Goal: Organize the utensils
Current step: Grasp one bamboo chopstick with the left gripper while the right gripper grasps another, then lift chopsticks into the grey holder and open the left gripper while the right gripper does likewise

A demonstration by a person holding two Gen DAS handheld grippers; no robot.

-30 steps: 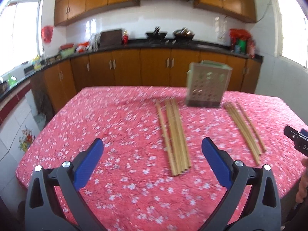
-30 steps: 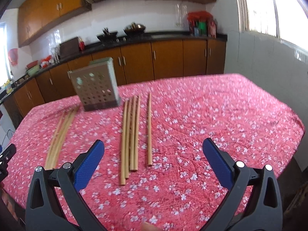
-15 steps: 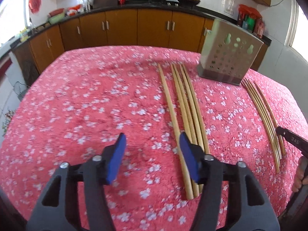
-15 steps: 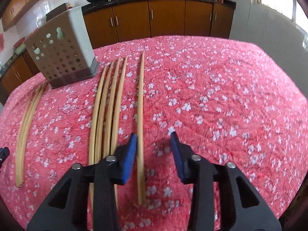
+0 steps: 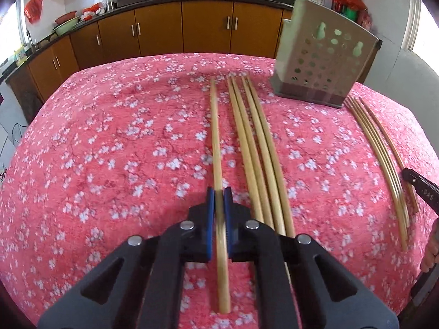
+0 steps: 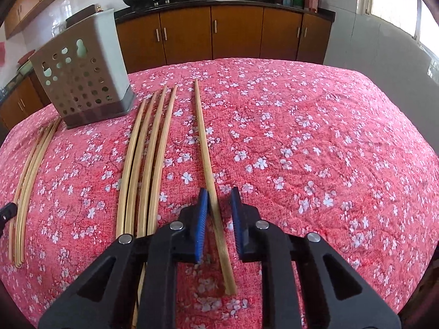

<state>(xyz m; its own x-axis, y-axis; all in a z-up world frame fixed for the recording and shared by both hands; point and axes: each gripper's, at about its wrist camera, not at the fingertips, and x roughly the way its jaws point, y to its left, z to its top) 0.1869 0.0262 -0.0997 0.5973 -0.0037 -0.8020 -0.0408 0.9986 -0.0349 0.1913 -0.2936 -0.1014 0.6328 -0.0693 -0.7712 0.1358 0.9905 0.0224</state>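
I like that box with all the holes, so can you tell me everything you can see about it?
The holder is a tall squarish box, pale grey-green, likely plastic or metal. Its front wall has many round holes and a few bottle-shaped ones; a darker band rings its base. It stands upright on the flowery red tablecloth, between two groups of chopsticks. Neither gripper touches it. Its inside is hidden.

On a bench spread with pink floral cloth, open surface runs wide on the left in the left wrist view and wide on the right in the right wrist view. A perforated metal holder stands upright at the far edge, blocking passage there. A bundle of four chopsticks lies just right of the single chopstick between the left gripper's fingers, leaving only a narrow lane. Another bundle lies near the right edge.
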